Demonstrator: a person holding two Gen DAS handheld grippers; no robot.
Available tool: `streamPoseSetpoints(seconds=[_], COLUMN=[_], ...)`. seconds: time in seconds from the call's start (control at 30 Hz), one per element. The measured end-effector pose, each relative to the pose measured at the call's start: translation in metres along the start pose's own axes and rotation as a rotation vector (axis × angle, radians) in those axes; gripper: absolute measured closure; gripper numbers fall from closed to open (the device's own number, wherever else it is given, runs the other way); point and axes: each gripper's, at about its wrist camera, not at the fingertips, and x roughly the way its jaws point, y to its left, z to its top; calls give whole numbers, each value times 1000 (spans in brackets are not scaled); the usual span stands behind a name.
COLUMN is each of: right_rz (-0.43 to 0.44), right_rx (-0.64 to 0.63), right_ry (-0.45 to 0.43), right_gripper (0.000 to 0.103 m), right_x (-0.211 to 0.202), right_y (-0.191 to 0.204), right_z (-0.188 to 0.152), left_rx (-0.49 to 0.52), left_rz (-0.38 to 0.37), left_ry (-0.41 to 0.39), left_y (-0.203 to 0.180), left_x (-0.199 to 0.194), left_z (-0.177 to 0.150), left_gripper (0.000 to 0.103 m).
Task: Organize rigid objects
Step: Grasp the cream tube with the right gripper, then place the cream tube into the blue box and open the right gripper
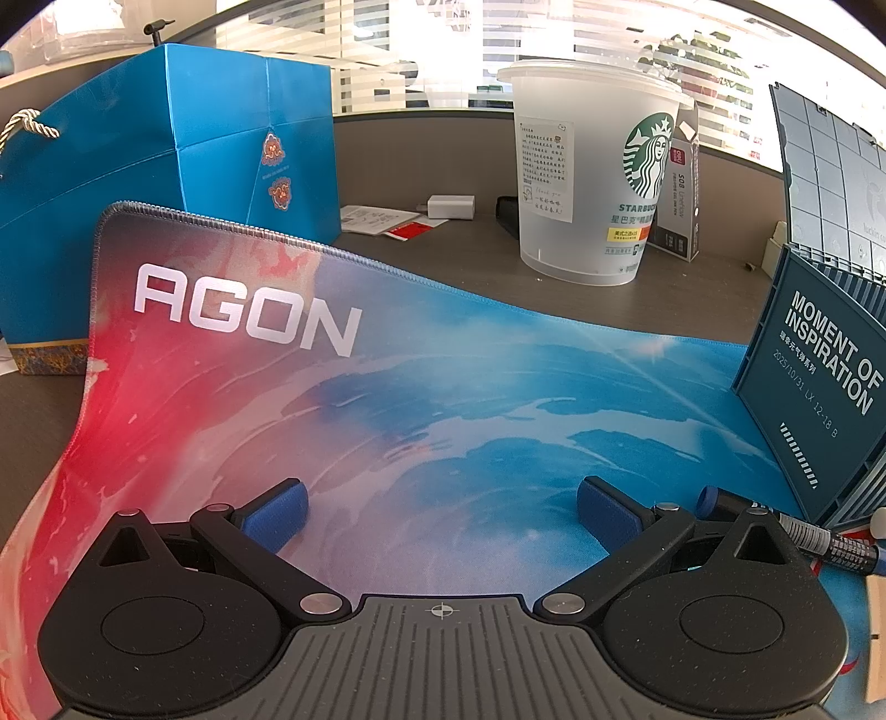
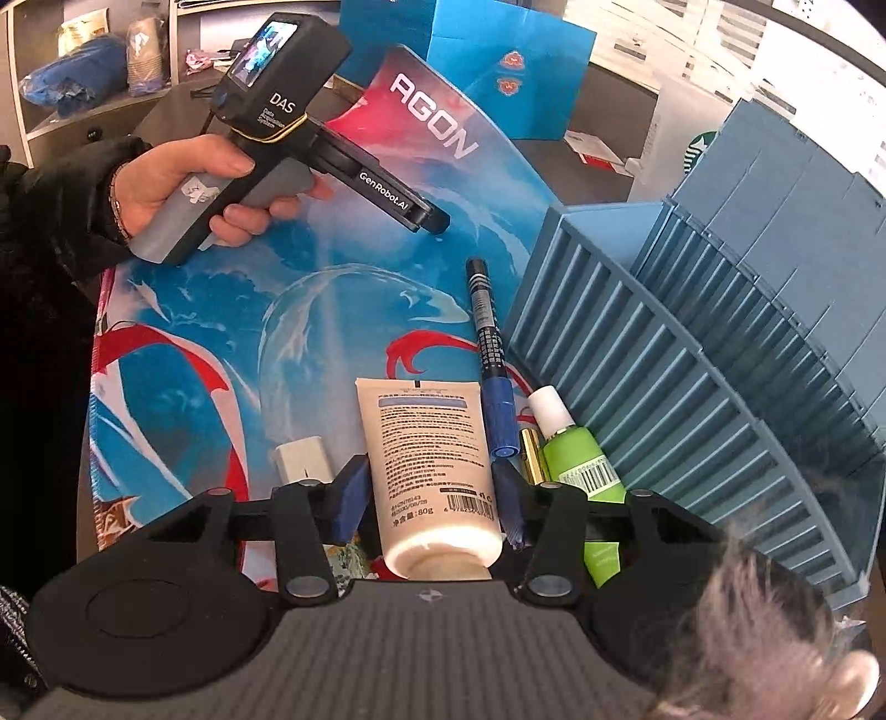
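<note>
Since the right tongs [image 2: 429, 498] clamp the light, squashy cream tube [image 2: 429, 443] near its cap, grip gently; left tongs [image 1: 442, 512] gape empty.

Grey-brown desk [image 1: 443, 260], AGON mat [image 1: 387, 387] covering its near side, blue gift bag [image 1: 166, 166] behind the mat's far-left corner, Starbucks cup [image 1: 587, 177] just beyond its far edge, blue crate [image 2: 692, 376] on its right side.

Office, I judge. My desk [image 1: 454, 243] is grey laminate under an AGON desk mat [image 1: 387, 387]; window blinds [image 1: 443, 50] at twelve o'clock, Starbucks cup [image 1: 592, 171] at one, storage shelves [image 2: 99, 61] at ten.
</note>
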Motion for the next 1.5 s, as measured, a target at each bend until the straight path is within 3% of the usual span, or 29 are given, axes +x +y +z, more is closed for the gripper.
streamPoseSetpoints(seconds=[0.43,0.77,1.1,1.5], right_rz=[-42,-89,-95,-33], right_rx=[-41,-84,-80,-38], right_ry=[8,-9,-69,-14], right_gripper=[59,59,59,59], right_x=[-27,-62,-75,-28], right_y=[5,-8,-58,-129], right_z=[6,29,60,69], left_rx=[0,1,1,1], left_rz=[0,-1,-1,-1], left_ry=[0,0,0,0], left_y=[0,0,0,0], left_x=[0,0,0,0], left_z=[0,0,0,0], left_gripper=[0,0,0,0])
